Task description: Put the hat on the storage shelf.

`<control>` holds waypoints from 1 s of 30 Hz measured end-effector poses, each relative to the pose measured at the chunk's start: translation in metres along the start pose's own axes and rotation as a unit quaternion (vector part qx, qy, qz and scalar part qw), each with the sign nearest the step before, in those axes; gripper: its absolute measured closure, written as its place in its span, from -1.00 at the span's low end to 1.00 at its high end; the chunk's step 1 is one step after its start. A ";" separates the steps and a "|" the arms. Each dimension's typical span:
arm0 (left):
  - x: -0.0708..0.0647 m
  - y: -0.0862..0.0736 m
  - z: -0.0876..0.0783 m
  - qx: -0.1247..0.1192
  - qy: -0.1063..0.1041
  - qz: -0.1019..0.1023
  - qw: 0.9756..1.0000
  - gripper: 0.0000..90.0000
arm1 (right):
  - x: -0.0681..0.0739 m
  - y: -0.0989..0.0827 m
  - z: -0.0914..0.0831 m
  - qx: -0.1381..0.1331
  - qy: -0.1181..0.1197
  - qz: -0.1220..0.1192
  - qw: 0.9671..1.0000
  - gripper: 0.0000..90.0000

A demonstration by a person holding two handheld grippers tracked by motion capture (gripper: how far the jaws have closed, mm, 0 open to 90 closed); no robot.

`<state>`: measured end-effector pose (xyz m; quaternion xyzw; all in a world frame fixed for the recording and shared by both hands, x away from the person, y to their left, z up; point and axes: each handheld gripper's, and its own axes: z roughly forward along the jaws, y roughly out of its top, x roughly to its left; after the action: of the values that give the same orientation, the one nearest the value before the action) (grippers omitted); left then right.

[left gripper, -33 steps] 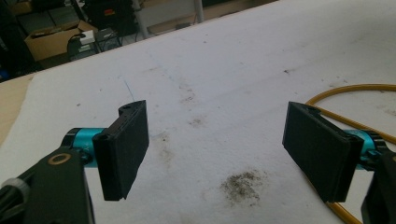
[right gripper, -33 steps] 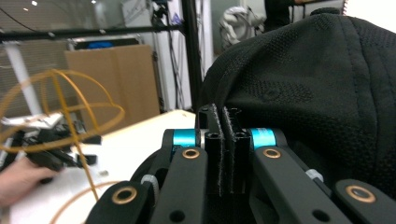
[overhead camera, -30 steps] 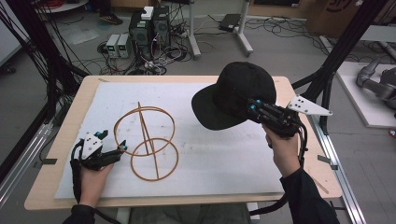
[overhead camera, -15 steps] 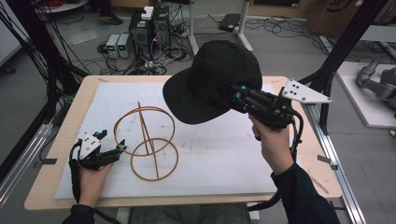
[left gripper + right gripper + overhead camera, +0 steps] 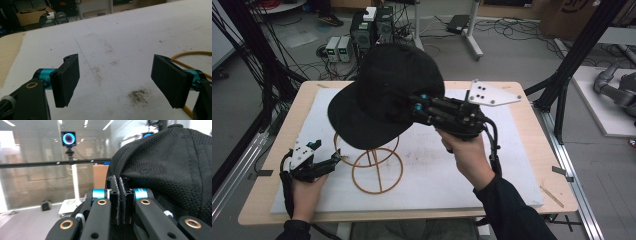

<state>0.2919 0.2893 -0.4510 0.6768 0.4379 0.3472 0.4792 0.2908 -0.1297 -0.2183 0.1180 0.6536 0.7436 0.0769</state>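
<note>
Over wire stand (image 5: 374,167), black cap (image 5: 384,95) in right gripper (image 5: 417,106), left gripper (image 5: 332,161) beside base

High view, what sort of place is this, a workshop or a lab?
Probably a robotics lab: black frame posts flank the table, computers and loose cables sit on the floor beyond.

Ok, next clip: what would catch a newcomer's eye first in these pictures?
The black cap stands out: it hangs in the air above the middle of the table, pinched by the right tongs, whose jaws are shut on its fabric. Below it on the white mat stands a wire stand of orange rings. At the mat's left edge the left tongs rest open beside that stand.
</note>
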 end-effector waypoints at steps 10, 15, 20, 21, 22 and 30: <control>0.000 -0.001 -0.001 -0.003 -0.005 0.001 1.000 -0.49 | 0.015 -0.023 0.038 0.042 0.052 -0.003 0.998 0.98; 0.000 -0.001 -0.001 -0.004 -0.006 0.002 1.000 -0.49 | 0.012 -0.036 0.043 0.057 0.065 0.002 0.996 0.98; 0.000 -0.001 0.000 -0.002 -0.005 0.003 1.000 -0.49 | 0.007 -0.047 0.046 0.069 0.079 0.008 0.994 0.98; 0.000 0.000 0.000 -0.001 -0.005 0.003 1.000 -0.49 | 0.006 -0.049 0.047 0.071 0.083 0.008 0.994 0.98; 0.000 0.000 0.000 -0.002 -0.005 0.003 1.000 -0.49 | 0.006 -0.051 0.048 0.074 0.088 0.008 0.993 0.97; 0.000 -0.001 0.000 -0.003 -0.005 0.002 1.000 -0.49 | 0.004 -0.061 0.050 0.106 0.121 -0.001 0.987 0.88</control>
<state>0.2917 0.2892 -0.4516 0.6780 0.4327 0.3464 0.4827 0.2987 -0.0727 -0.2728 0.0345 0.7331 0.6791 -0.0149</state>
